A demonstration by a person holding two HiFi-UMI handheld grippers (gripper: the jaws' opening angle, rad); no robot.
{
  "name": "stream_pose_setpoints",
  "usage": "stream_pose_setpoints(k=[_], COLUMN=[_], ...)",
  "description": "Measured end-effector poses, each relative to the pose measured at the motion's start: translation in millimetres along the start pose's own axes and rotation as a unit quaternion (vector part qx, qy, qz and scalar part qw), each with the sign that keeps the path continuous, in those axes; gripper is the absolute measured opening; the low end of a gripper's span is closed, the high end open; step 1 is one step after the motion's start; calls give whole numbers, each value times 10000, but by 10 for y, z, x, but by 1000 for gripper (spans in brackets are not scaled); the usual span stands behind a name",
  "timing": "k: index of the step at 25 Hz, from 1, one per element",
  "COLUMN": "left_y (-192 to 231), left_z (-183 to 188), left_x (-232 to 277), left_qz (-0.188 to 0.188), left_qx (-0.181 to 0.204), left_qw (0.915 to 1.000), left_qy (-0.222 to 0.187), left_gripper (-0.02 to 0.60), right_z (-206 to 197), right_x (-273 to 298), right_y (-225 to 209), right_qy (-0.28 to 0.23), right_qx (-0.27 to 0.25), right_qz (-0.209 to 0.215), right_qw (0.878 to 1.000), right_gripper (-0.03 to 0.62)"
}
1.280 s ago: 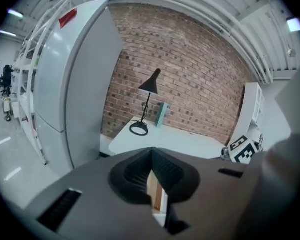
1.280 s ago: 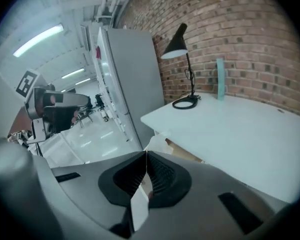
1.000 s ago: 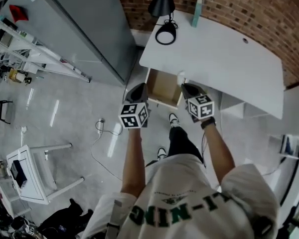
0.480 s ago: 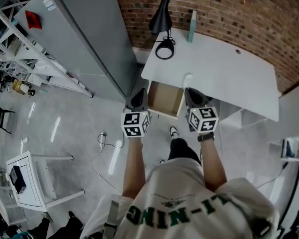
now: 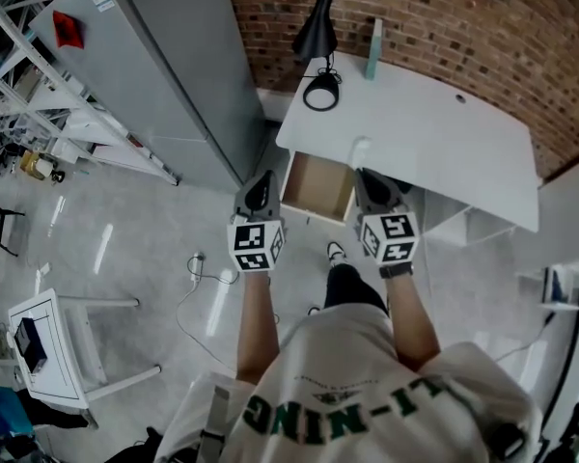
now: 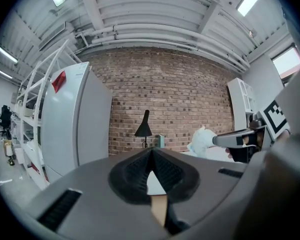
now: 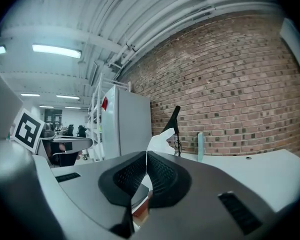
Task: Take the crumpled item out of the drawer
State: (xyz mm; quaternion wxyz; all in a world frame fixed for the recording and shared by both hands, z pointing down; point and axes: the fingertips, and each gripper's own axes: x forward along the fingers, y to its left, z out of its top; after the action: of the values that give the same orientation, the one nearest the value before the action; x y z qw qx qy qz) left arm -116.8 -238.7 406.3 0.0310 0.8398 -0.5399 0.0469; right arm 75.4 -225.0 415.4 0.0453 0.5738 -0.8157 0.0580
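Observation:
The wooden drawer (image 5: 317, 183) stands pulled out from under the white desk (image 5: 434, 143), and its inside looks bare. My right gripper (image 5: 364, 170) is at the drawer's right side, shut on the crumpled white item (image 5: 361, 149), which it holds just above the desk's front edge. The white wad (image 7: 160, 143) sticks out past the right gripper (image 7: 146, 156)'s closed tips. In the left gripper view the same wad (image 6: 202, 139) hangs from the right gripper at the right. My left gripper (image 5: 261, 185) hovers at the drawer's left side, shut and holding nothing, its tips (image 6: 151, 153) meeting.
A black desk lamp (image 5: 318, 37) and a teal upright object (image 5: 373, 37) stand at the desk's back by the brick wall. A tall grey cabinet (image 5: 174, 75) is left of the desk. A cable (image 5: 198, 263) lies on the floor, a small white table (image 5: 53, 340) at lower left.
The head view has shifted a little. Both grippers stay beside the open drawer, and the right one keeps its hold on the white wad near the desk edge.

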Motion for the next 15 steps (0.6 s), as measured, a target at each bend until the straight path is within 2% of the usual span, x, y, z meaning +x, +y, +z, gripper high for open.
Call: stream_pose_setpoints(k=[3,9,15], left_y=[10,24,34], left_z=[-5,18,-1], left_x=[-9,20,317], left_qz=[-69,-106,-189], left_qx=[-134,-118,-138], left_qw=[9999,9999,9997], left_qy=[16,-11,32], left_gripper=[-6,-6,-6], right_z=[60,105,91], right_x=[9,78,358], right_y=[59,149,85], right_qy=[-38,-21,79], right_qx=[31,-33,27], right_qz=[73,172,283], right_qw=[10000,9998,9996], right_gripper=[9,9,8])
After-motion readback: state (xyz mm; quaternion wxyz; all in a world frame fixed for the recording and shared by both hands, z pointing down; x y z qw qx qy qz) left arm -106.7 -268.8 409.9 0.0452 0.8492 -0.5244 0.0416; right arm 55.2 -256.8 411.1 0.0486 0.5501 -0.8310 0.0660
